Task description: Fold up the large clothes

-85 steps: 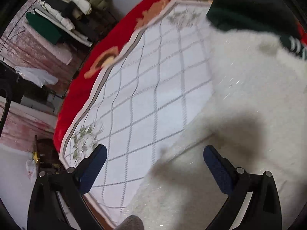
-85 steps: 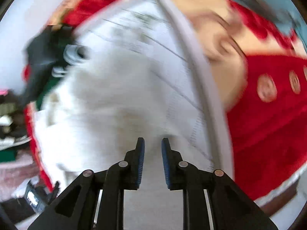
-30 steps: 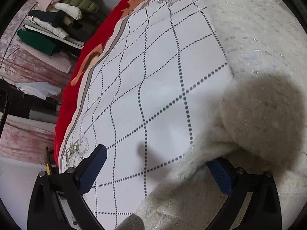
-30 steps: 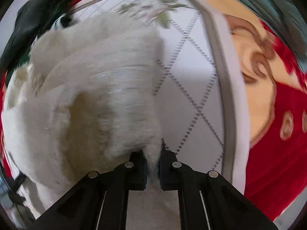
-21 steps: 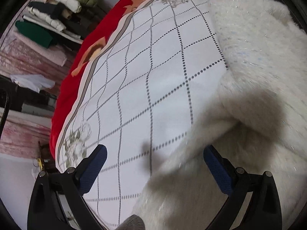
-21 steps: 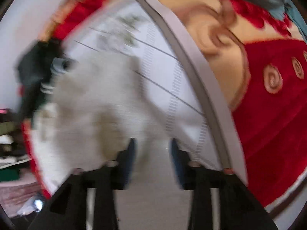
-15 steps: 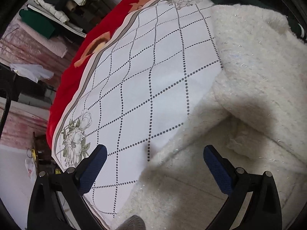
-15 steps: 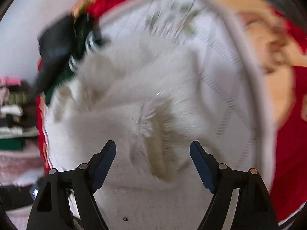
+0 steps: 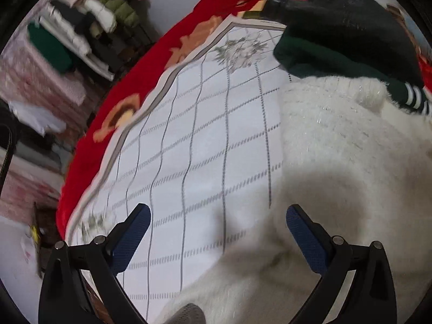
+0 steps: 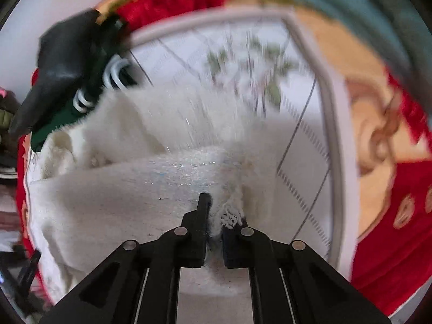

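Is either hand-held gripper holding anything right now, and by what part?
The right hand-held gripper pinches the fluffy white sweater by a fringed edge. The left hand-held gripper is open, holding nothing.

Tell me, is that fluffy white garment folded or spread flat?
Partly folded: white fuzzy garment has one layer doubled over, its edge pinched by the right gripper.

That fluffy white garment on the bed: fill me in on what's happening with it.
A person is folding the white fleece garment on the checked sheet. The right hand-held gripper is shut on an edge of its fabric. The left hand-held gripper is open above the sheet beside the garment, holding nothing. A dark green and black garment lies at the far end.
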